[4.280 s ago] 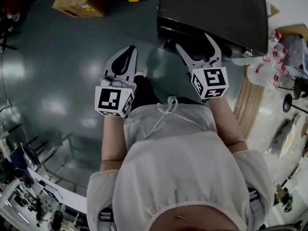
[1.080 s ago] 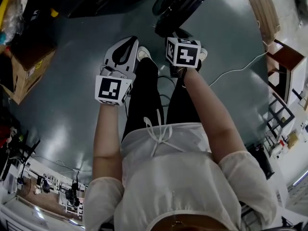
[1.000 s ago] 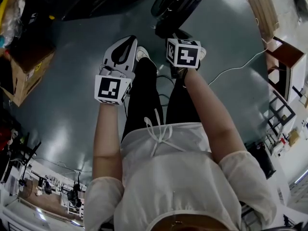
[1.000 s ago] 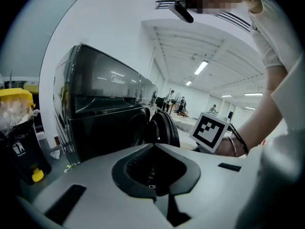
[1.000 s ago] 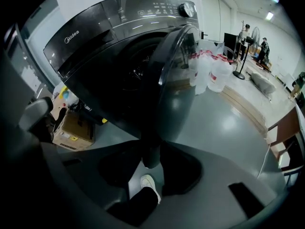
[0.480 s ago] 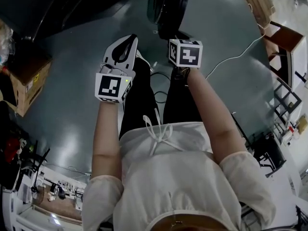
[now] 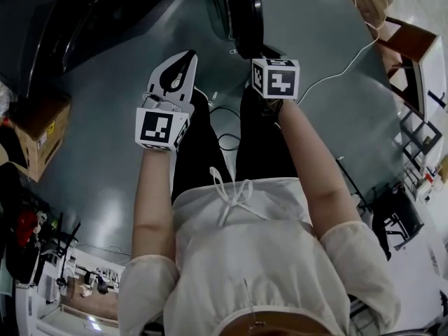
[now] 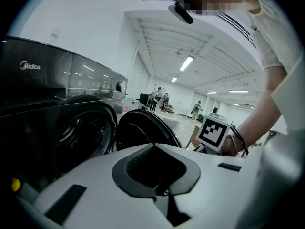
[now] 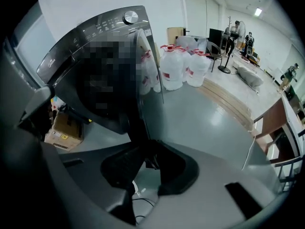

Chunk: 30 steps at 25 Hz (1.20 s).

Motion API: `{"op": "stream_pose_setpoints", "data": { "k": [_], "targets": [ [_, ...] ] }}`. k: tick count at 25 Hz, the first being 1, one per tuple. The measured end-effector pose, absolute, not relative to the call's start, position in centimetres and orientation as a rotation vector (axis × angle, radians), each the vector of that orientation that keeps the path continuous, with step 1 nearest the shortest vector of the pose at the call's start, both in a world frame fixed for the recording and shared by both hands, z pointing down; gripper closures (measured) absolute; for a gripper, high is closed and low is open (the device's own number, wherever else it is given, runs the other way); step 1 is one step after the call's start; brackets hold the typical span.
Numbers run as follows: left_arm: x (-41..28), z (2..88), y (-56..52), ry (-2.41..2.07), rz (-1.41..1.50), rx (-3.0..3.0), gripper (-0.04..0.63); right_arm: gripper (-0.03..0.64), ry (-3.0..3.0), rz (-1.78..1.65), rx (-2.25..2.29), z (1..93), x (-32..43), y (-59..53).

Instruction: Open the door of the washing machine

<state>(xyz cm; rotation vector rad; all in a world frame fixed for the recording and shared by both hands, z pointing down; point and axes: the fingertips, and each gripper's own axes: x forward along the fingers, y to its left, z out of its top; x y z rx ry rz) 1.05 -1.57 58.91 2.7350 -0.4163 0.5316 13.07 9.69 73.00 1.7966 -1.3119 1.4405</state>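
The dark washing machine (image 8: 52, 89) has its drum (image 8: 76, 137) exposed, and its round door (image 8: 145, 132) stands swung out. Seen from the head, the door (image 7: 234, 5) shows edge-on above my right marker cube (image 7: 275, 78). My right gripper (image 9: 145, 168) points steeply down; its jaws have just been closing, and the pads press on the door's rim (image 9: 140, 128) between them. My left gripper (image 7: 187, 56) hovers beside my left leg, shut and empty. Its tips (image 8: 164, 194) meet in its own view.
A cardboard box (image 7: 35, 135) lies on the floor at the left. Water jugs (image 9: 178, 66) and wooden boards (image 9: 233, 104) stand behind the machine. A cable (image 7: 336, 72) trails across the grey floor towards a brown table (image 7: 409, 44).
The door, shut a few seconds ago, stands open and has swung further with my right gripper over the last second. Both grippers and the person have shifted sideways along the floor.
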Motion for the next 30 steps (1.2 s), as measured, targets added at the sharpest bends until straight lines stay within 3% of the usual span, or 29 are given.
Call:
{"op": "stream_pose_setpoints", "data": {
  "k": [30],
  "targets": [
    [28.0,59.7,2.4,-0.407,0.529,2.754,0.574,0.508,-1.446,1.259,1.690,72.8,40.2,12.3]
  ]
}}
